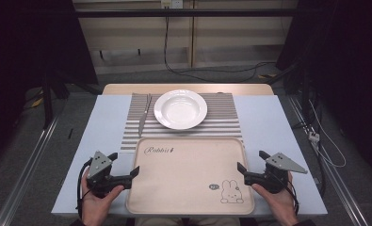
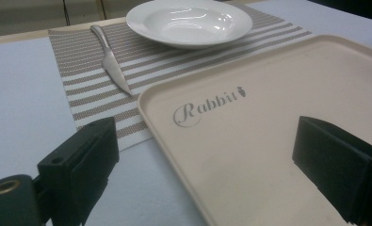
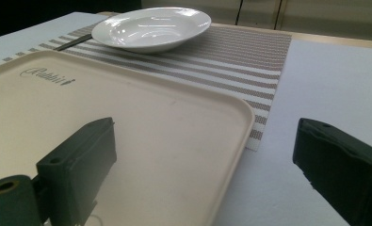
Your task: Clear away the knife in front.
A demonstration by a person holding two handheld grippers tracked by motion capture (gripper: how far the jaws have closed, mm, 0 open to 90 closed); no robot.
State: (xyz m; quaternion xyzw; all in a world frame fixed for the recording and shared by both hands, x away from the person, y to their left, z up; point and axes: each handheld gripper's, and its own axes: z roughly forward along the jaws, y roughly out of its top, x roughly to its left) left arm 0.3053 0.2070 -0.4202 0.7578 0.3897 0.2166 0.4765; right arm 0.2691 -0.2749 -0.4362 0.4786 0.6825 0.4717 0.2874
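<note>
- tray [image 1: 188,174] lies near us on the tabletop [image 1: 278,136], between both grippers.
- left gripper [image 1: 126,170] and right gripper [image 1: 250,166] jaws wide, empty.
- we close on opposite rims evenly, lift level.

tray [image 1: 188,174]: beige, rectangular, raised rim, lay flat and empty
print: "Rabbit" lettering, rabbit drawing
place: just before the striped placemat [image 1: 221,117], overlapping its near edge

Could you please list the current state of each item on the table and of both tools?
Round white ceramic plate: upright, empty, on the striped placemat.
Silver metal knife: lying flat on the placemat, left of the plate.
Beige plastic tray: flat, empty.
Left tool: open, holding nothing.
Right tool: open, holding nothing.
</note>
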